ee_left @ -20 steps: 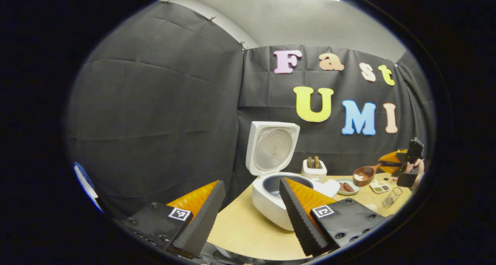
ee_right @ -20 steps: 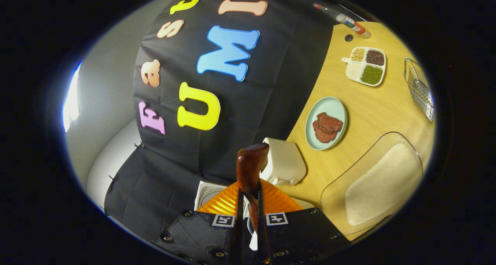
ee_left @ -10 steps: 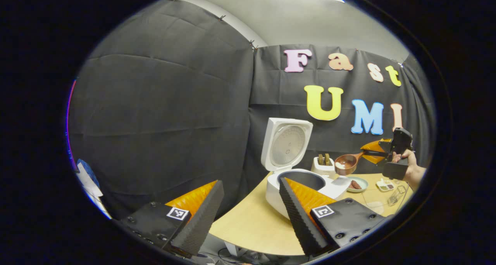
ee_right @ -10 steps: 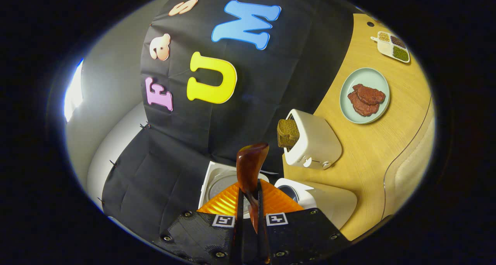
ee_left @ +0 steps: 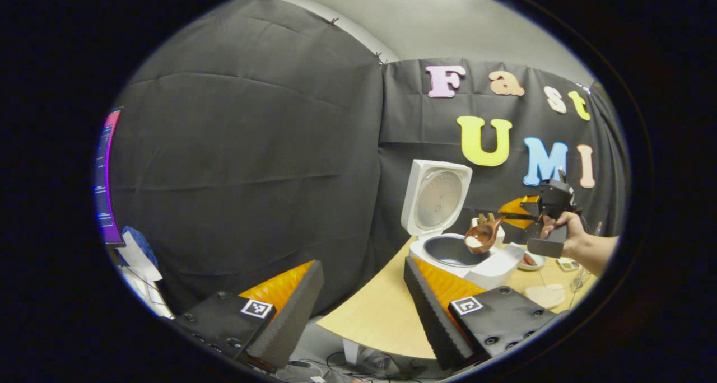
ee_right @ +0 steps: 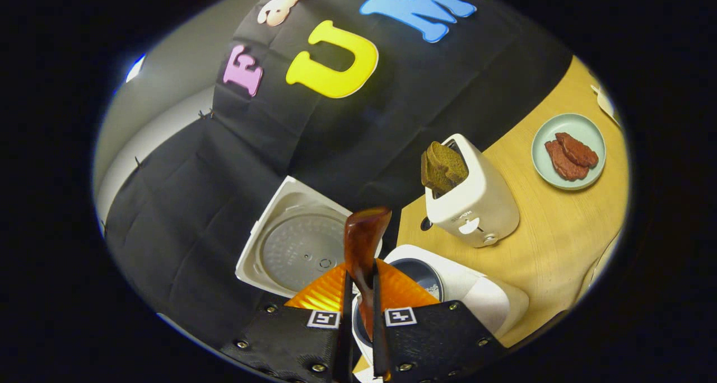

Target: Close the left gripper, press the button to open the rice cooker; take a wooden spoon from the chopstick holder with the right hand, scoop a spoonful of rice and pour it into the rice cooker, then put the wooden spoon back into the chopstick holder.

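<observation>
Over the open rice cooker (ee_left: pixel 468 257), right claw (ee_right: pixel 358 316) clamped on wooden spoon (ee_left: pixel 483 237), bowl holding rice above the pot. Left claw (ee_left: pixel 358 310) gaping wide, gripping nothing, off the counter (ee_left: pixel 381 316) edge

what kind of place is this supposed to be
Likely a mock kitchen counter set up in a recording booth: a wooden table carries an open rice cooker, a toaster and a plate of meat.

White rice cooker (ee_left: pixel 476 262) on tabletop (ee_left: pixel 381 316), lid (ee_left: pixel 437 198) raised upright, dark inner pot exposed. Brown wooden spoon (ee_left: pixel 484 236) above pot, bowl carrying white rice, handle level.
</observation>
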Demonstrator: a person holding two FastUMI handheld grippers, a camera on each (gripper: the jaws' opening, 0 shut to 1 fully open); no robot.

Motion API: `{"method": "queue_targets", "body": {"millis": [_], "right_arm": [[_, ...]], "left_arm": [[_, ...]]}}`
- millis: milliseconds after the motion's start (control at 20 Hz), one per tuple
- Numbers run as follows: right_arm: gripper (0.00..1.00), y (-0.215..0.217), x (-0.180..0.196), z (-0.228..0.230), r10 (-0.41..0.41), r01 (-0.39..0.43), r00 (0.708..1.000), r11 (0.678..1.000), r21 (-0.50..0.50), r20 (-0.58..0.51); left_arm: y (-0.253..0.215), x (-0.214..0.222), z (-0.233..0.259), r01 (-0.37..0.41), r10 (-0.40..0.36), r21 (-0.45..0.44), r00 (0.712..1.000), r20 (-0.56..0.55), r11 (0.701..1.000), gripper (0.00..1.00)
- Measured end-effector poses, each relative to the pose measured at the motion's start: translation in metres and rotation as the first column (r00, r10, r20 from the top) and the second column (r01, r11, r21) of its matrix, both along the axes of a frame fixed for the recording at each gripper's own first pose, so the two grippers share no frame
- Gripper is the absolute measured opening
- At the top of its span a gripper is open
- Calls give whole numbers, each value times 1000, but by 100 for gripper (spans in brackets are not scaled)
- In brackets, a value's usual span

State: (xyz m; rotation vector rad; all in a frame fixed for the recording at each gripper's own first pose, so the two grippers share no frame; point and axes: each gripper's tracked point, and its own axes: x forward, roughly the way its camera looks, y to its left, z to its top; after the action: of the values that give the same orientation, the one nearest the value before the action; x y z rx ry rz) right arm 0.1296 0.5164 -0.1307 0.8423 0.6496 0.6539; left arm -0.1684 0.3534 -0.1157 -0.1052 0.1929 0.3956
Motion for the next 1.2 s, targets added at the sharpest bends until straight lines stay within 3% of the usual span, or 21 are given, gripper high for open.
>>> {"method": "queue_targets", "body": {"millis": [100, 200, 250, 400, 450, 500, 800, 850, 1000, 1100, 1150, 1200], "right_arm": [[14, 14, -6, -11, 46, -39, 997, 993, -114, 60], [15, 22, -9, -14, 78, -52, 989, 978, -203, 124], [15, 25, -10, -14, 99, -59, 983, 968, -243, 156], [15, 33, -15, -6, 180, -66, 944, 924, -378, 275], [15, 35, -16, 1, 215, -58, 919, 902, -428, 330], [15, 39, -17, 7, 247, -46, 891, 883, -467, 380], [15, 55, -28, 37, 458, 102, 647, 740, -665, 609], [15, 56, -31, 39, 480, 128, 616, 721, -681, 624], [14, 46, -29, 44, 517, 213, 549, 673, -709, 656], [15, 46, -28, 42, 527, 220, 545, 661, -718, 652], [15, 46, -29, 41, 523, 203, 558, 667, -717, 644], [14, 47, -31, 42, 507, 179, 578, 685, -706, 639]], "left_arm": [[5, -3, -2, -14, 14, 6, 1000, -3, 1000, 96], [9, -4, -3, -28, 28, 8, 1000, -2, 1000, 100], [11, -5, -4, -36, 36, 7, 999, -4, 999, 96], [15, -13, -6, -56, 56, 3, 998, -8, 998, 100], [16, -16, -6, -64, 64, 4, 998, -9, 998, 96], [19, -18, -5, -74, 74, 8, 997, -5, 997, 98], [14, -9, 3, -74, 74, 29, 997, 15, 997, 100], [13, -11, 4, -72, 72, 32, 997, 16, 997, 96], [7, -12, 3, -67, 67, 37, 998, 16, 997, 100], [7, -12, 2, -64, 63, 36, 998, 15, 997, 95], [8, -11, 2, -61, 61, 36, 998, 17, 997, 99], [6, -11, 3, -58, 58, 34, 998, 18, 998, 95]]}}
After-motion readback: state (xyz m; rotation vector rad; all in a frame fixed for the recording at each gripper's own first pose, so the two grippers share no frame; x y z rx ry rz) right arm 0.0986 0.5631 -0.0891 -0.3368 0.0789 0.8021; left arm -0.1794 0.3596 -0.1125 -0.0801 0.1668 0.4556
